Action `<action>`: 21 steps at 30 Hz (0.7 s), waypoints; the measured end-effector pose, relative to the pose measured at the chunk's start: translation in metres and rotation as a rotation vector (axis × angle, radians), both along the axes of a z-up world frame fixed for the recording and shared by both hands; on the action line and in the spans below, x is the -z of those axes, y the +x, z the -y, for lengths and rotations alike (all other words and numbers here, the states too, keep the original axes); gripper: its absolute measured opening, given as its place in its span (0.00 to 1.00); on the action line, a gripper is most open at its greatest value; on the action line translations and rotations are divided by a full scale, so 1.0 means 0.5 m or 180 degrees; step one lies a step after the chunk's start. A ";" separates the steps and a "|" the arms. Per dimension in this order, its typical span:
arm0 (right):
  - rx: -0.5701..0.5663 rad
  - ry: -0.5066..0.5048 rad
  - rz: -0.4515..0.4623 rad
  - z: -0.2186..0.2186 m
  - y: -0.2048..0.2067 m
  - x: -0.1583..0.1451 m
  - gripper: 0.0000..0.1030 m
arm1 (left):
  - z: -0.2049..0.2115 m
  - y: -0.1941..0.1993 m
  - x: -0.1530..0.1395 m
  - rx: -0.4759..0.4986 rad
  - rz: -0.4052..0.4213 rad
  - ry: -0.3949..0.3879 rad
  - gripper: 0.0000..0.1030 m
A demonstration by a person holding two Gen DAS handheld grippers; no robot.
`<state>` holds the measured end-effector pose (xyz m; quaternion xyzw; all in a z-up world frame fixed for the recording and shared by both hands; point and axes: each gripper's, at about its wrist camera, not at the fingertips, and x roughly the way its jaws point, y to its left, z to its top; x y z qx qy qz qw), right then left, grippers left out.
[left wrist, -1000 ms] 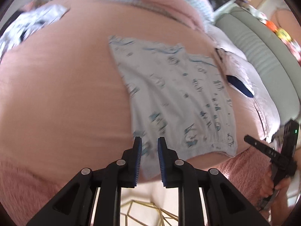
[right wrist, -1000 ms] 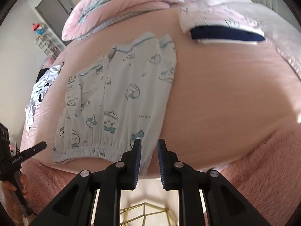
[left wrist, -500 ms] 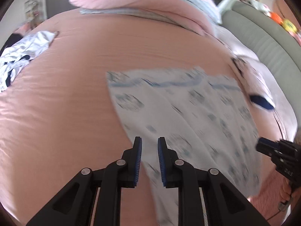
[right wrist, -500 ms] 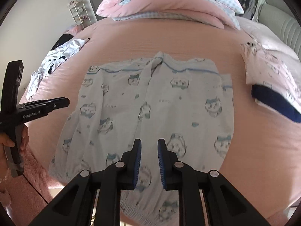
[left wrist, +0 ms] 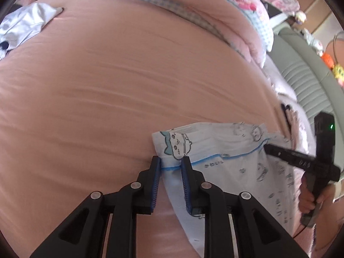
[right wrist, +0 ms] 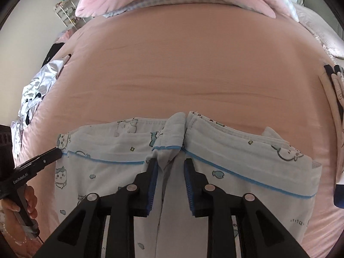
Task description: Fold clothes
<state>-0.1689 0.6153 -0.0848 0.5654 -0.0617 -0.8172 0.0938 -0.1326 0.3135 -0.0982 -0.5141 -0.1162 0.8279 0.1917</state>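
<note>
one pale blue cartoon-print cotton garment [right wrist: 215, 167] lies on the pink bedsheet [right wrist: 193, 64], left claw [left wrist: 171, 161] straddling its corner slightly spread, right claw [right wrist: 171, 163] opening over its middle.

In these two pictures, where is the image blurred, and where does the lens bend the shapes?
Left wrist view: the other gripper at the right is smeared, the pyjama print near it soft, while the print nearest the fingers is sharp. Right wrist view: mostly sharp, including the blue piping. Both views: the fisheye bulges the pink bed sheet into a dome, with dark corners.

left gripper [left wrist: 171, 161]: black frame, blue ribbed pads, silver screws | right gripper [right wrist: 170, 163]: same, green light on body
</note>
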 end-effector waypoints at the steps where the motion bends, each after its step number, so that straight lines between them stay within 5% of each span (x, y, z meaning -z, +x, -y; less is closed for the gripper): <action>1: -0.0007 -0.0005 0.0023 0.000 -0.004 0.006 0.30 | -0.006 0.002 -0.002 0.0018 -0.0049 -0.0048 0.17; 8: 0.0026 -0.0035 -0.0255 -0.010 0.026 -0.053 0.31 | -0.003 -0.001 -0.019 -0.0015 -0.0217 -0.0165 0.07; 10: 0.0005 -0.0033 -0.0355 -0.011 0.037 -0.070 0.40 | 0.007 0.000 -0.027 -0.0070 -0.0242 -0.0130 0.07; 17: -0.0318 0.0331 -0.0105 0.030 -0.011 0.005 0.44 | 0.022 -0.013 -0.028 -0.0206 -0.0200 -0.0154 0.07; 21: -0.0508 0.0540 -0.0237 0.047 -0.009 0.013 0.21 | 0.016 -0.019 -0.005 -0.0066 -0.0059 -0.0138 0.08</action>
